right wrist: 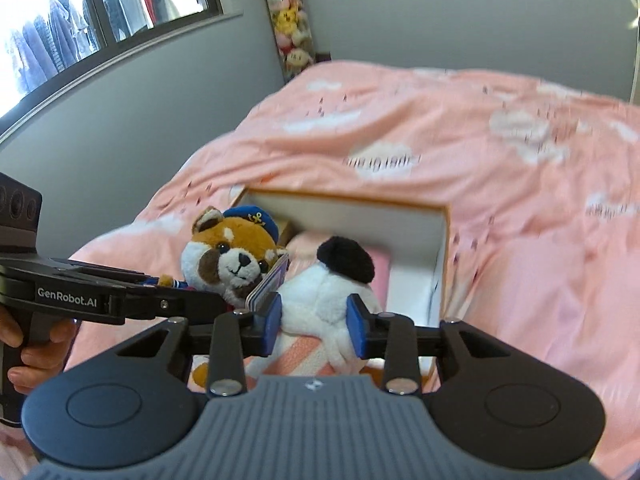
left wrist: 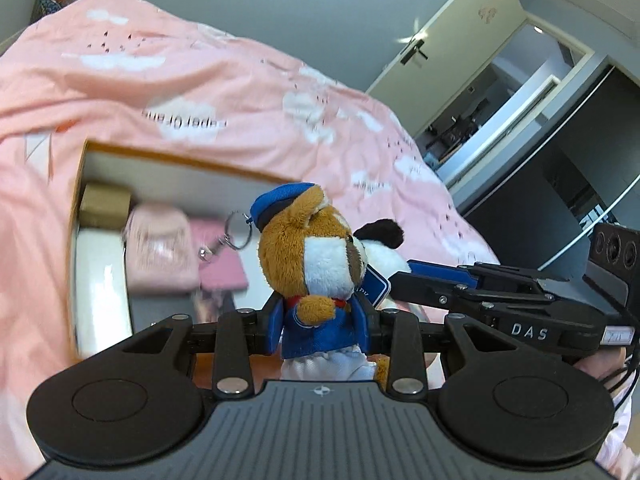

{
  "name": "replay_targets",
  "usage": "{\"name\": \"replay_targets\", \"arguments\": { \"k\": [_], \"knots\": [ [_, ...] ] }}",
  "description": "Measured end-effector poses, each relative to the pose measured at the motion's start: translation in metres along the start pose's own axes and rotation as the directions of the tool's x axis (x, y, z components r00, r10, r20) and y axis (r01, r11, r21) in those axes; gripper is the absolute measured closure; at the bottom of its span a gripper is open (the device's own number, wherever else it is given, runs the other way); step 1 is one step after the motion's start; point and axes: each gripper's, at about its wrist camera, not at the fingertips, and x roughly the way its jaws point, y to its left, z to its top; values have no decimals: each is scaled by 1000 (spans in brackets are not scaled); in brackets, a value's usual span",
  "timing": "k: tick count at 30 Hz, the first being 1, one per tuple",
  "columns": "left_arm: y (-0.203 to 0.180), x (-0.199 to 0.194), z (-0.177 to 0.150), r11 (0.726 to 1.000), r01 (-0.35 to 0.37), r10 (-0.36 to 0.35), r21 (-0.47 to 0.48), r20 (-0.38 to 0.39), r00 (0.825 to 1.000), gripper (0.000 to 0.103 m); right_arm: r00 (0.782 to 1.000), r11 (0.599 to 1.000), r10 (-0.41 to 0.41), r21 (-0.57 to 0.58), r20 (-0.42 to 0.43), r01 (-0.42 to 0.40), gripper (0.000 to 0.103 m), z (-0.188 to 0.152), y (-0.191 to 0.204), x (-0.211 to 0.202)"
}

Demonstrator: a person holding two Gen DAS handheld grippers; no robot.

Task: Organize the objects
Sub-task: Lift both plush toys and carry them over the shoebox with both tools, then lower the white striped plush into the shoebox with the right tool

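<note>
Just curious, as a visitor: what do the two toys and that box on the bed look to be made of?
Brown toy: soft plush, fuzzy pile, blue cloth cap and jacket, shiny metal key ring.
White toy: fluffy white plush with a black ear.
Box: probably cardboard, with a brown edge and smooth white inner walls.

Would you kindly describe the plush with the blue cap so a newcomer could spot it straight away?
Start at the pink bed cover and the open box on it. In front of the box two plush toys are held side by side. The plush with the blue cap is the brown-and-white one in a blue jacket, with a key ring; the white plush has a black ear.
</note>
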Motion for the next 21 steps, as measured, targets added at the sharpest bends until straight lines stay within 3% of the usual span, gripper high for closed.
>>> {"name": "replay_targets", "arguments": {
  "k": [1,2,3,5,9,13,15,21],
  "knots": [
    [1,7,6,1000,0,0,0,1,1000,63,1000,1000,-7,-9,9,7,74,6,-2,3],
    [3,15,12,1000,0,0,-3,-3,1000,63,1000,1000,-7,-17,14,7,99,12,-4,8],
    [5,24,16,1000,5,-5,-9,-13,1000,63,1000,1000,5,-13,12,-5,103,16,-8,14],
    [11,47,24,1000,19,-19,-14,-41,999,63,1000,999,28,-22,-11,-28,103,26,-14,31],
    [28,85,22,998,-48,43,-44,-113,993,63,997,1000,-17,-4,-70,17,103,33,-28,72],
    [41,89,18,996,-76,69,-53,-127,989,63,990,1000,-11,25,-144,15,103,23,-43,95],
    [48,89,19,993,-101,93,-55,-128,987,63,983,1000,-13,24,-183,18,97,18,-48,105],
    [61,93,25,991,-124,115,-56,-147,983,63,951,999,-47,-27,-306,41,94,17,-54,131]
  ]
}}
